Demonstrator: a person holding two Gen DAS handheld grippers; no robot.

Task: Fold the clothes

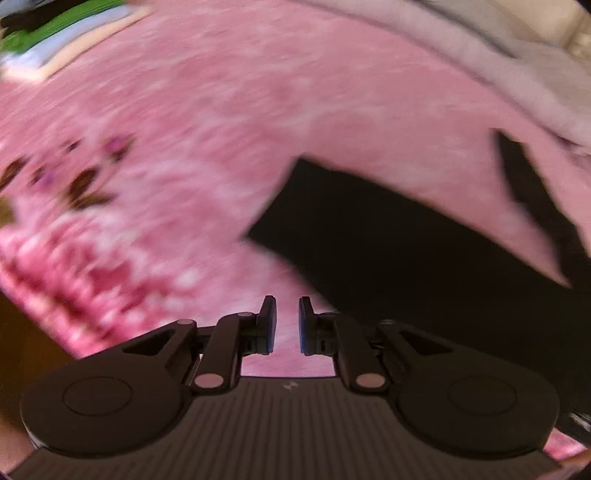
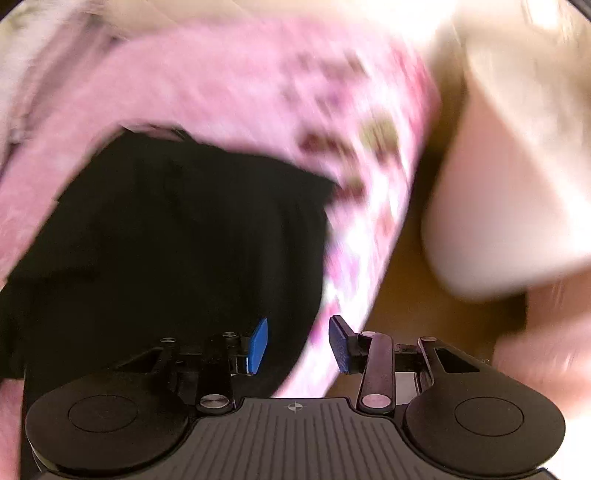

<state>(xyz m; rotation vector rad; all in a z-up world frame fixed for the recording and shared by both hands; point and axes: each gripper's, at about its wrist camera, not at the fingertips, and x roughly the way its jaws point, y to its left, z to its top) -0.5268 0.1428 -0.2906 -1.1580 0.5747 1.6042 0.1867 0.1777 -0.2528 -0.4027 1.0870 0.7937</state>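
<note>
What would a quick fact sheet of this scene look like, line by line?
Setting: a pink patterned cloth covers the surface, seen through two blurred gripper cameras
Garment: a black garment lies on the pink cloth
Left gripper: jaws apart, nothing between them, above the pink cloth near the black garment's edge
Right gripper: jaws apart, nothing between them, above the black garment's edge
Other items: a stack with green and white layers at the far side; a pale blurred shape to the right, unclear what it is

Both views smear with motion blur; only each tool (image 1: 287, 325) stays sharp. Glare washes out above the right tool (image 2: 297, 345); fisheye bends the edges.
</note>
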